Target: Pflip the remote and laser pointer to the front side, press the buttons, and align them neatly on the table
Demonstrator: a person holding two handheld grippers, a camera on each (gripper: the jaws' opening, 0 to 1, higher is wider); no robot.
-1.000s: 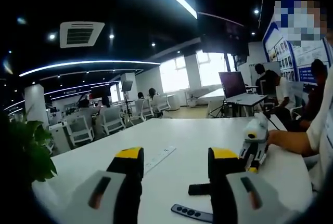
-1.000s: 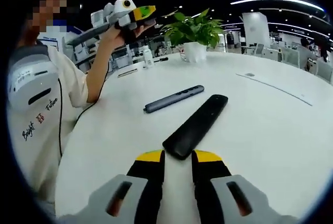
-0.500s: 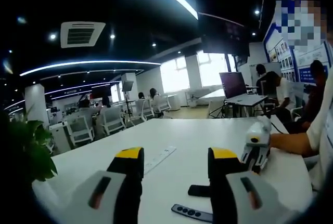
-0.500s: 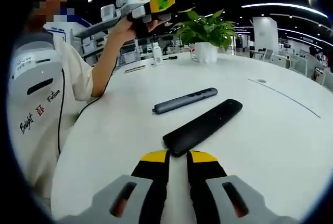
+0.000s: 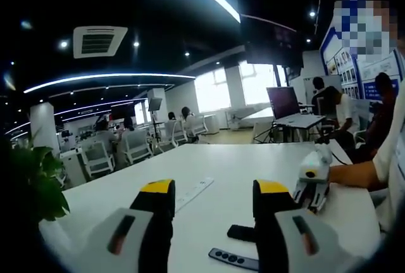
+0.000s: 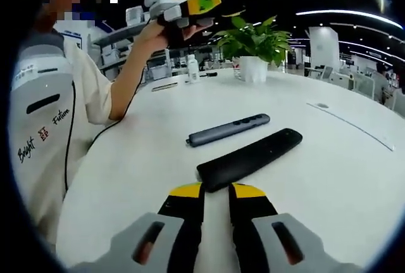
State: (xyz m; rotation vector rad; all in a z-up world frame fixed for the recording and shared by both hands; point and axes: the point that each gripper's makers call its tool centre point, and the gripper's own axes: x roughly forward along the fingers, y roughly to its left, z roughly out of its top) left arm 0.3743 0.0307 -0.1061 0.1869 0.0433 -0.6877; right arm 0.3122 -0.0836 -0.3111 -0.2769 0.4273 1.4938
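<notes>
In the right gripper view, my right gripper (image 6: pixel 214 190) sits low over the white round table (image 6: pixel 329 178), its yellow-tipped black jaws drawn nearly together with only a thin slit between them and nothing clamped. Just beyond the jaw tips lies the long black plastic remote (image 6: pixel 249 159), flat on the table, its near end just ahead of the tips; I cannot tell whether they touch. The face turned up is plain and shows no buttons. Just beside it, on the far side and roughly parallel, lies the slim grey laser pointer (image 6: pixel 228 129), buttons facing up. Farther back stand a small white bottle (image 6: pixel 191 68) and a green leafy plant in a white pot (image 6: pixel 252 52). My left gripper (image 6: pixel 202 4) is held up in my hand (image 6: pixel 166 30), well above the table.

In the left gripper view, the left gripper's (image 5: pixel 214 196) yellow-tipped jaws stand wide apart and hold nothing. Low in this view lie the laser pointer (image 5: pixel 233 259) and, just beyond it, one end of the remote (image 5: pixel 240 232), partly hidden behind one jaw. My right gripper (image 5: pixel 311 184) appears beyond that jaw, down near the tabletop. A flat white strip (image 5: pixel 192 193) lies farther out on the table (image 5: pixel 215 159). Beyond are white office chairs (image 5: pixel 101 156) and a desk with a dark monitor (image 5: pixel 283 102).
</notes>
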